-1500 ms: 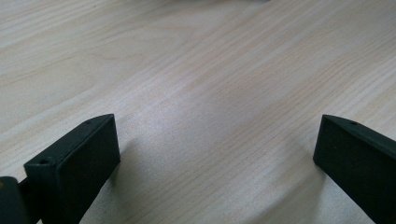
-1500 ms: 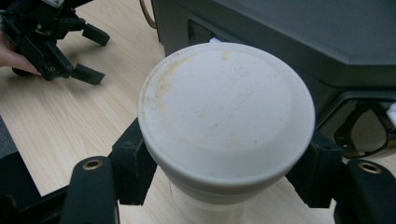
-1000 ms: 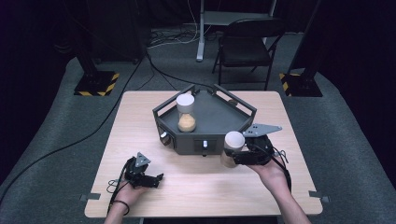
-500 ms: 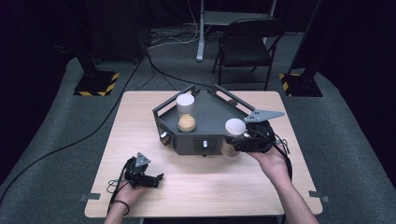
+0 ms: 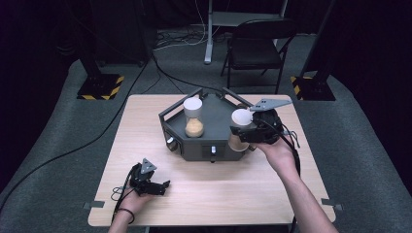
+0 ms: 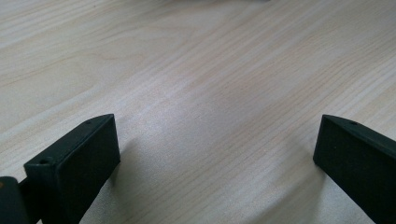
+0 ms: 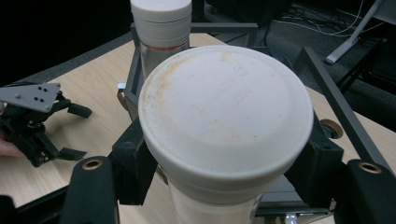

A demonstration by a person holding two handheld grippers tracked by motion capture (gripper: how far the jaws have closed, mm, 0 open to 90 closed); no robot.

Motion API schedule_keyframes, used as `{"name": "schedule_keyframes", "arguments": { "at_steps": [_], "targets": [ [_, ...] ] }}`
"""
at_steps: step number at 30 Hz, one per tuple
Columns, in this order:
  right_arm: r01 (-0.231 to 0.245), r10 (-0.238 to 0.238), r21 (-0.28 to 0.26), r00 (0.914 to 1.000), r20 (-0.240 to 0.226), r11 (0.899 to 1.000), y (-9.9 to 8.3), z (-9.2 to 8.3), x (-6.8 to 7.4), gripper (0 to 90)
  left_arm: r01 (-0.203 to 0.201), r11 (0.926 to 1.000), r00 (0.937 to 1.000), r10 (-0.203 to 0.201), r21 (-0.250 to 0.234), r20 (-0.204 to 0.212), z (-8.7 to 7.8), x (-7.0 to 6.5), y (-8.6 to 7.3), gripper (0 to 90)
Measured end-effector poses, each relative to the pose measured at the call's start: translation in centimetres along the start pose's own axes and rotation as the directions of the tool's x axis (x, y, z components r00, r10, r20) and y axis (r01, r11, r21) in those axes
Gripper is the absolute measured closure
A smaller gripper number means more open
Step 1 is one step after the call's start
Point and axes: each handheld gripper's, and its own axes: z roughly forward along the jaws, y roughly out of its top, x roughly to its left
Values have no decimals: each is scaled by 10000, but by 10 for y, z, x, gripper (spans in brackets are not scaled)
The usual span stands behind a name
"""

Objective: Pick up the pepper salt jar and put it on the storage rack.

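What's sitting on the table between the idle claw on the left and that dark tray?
Nothing: in the high view, bare light wooden tabletop separates the left claw from the dark grey angular tray.

Even overhead light brightens the pale wooden table [image 5: 209, 189] while the surrounding room stays dim, nearly black. The high view is soft and grainy. Close-up views blur slightly — mild sheen on wood, soft shadows beside the black jaws.
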Motion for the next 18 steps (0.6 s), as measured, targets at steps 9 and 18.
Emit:
{"name": "schedule_keyframes", "arguments": {
  "at_steps": [9,18],
  "targets": [
    [-28,29,-27,9994,339,10000,13,11,-3,329,0,10000,10000,0,0,1,0,0,0,3],
    [-239,231,94,9970,734,9997,23,39,-8,329,0,10000,10000,0,-1,3,0,0,0,3]
  ]
}}
